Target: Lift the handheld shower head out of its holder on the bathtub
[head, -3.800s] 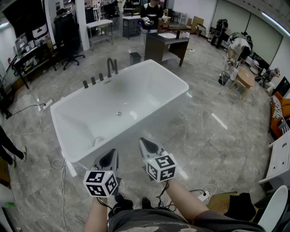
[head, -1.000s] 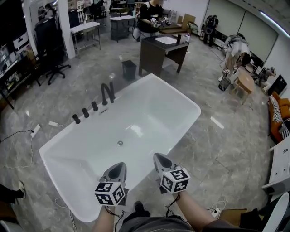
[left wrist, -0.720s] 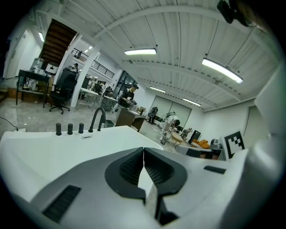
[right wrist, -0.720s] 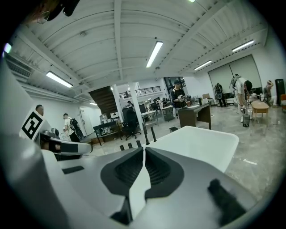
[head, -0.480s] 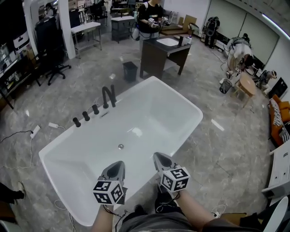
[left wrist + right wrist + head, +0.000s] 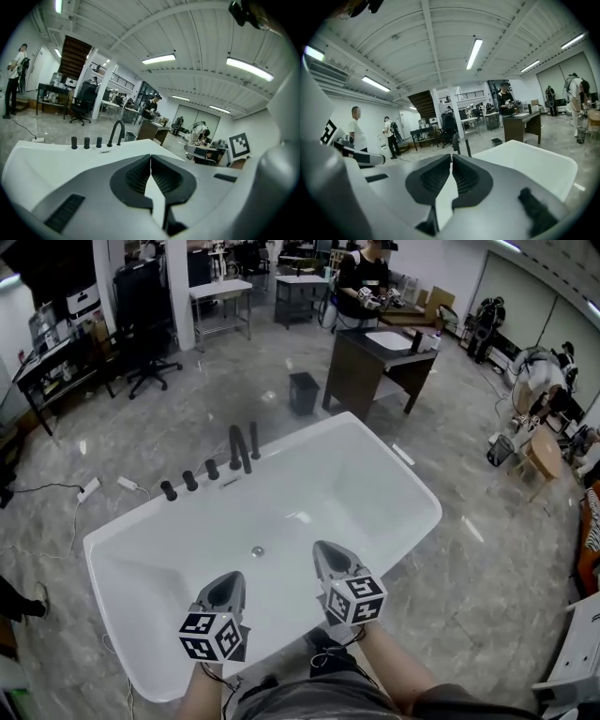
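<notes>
Left gripper and right gripper hover above the bathtub's near rim, jaws pressed together, both empty. The shower head stands upright at eleven o'clock on the far rim, well apart.

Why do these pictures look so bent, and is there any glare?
Head view: wide lens bows the floor; soft sheen in the bathtub. Left gripper view: dark rounded corners, glaring ceiling lamps. Right gripper view: same curving; right claw looks soft.
</notes>
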{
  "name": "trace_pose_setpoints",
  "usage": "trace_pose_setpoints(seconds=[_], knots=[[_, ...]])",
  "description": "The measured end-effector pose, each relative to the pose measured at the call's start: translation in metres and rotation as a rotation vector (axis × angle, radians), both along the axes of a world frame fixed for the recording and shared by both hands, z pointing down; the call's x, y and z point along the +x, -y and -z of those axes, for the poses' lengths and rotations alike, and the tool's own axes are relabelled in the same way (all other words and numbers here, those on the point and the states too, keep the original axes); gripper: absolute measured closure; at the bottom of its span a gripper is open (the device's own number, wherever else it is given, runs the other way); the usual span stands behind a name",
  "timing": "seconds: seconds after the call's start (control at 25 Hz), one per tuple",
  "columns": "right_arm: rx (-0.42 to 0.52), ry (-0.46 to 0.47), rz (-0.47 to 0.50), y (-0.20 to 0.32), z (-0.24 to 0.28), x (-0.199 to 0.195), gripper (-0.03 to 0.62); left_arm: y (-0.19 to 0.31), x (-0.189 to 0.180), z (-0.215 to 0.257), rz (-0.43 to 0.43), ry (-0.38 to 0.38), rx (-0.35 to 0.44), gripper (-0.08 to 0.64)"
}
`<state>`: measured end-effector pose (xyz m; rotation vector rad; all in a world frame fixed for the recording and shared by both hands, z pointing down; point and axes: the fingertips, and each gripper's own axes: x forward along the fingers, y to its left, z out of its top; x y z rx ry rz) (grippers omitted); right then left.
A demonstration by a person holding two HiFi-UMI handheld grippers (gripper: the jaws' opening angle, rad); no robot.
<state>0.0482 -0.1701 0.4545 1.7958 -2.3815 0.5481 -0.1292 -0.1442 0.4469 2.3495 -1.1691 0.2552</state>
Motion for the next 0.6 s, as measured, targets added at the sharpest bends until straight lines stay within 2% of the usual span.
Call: trace_pose_setpoints(seconds=[0.28, 0.6], knots=[[-0.008, -0.012, 0.112, 0.082, -0.007, 0.045, 0.563, 0.059, 0.041, 0.004, 0.116, 0.013, 0.010, 0.545], [-0.020, -0.020, 0.181, 0.174, -0.030, 0.082, 0.563, 0.131, 0.071, -0.009, 0.223, 0.034, 0.000, 0.545]])
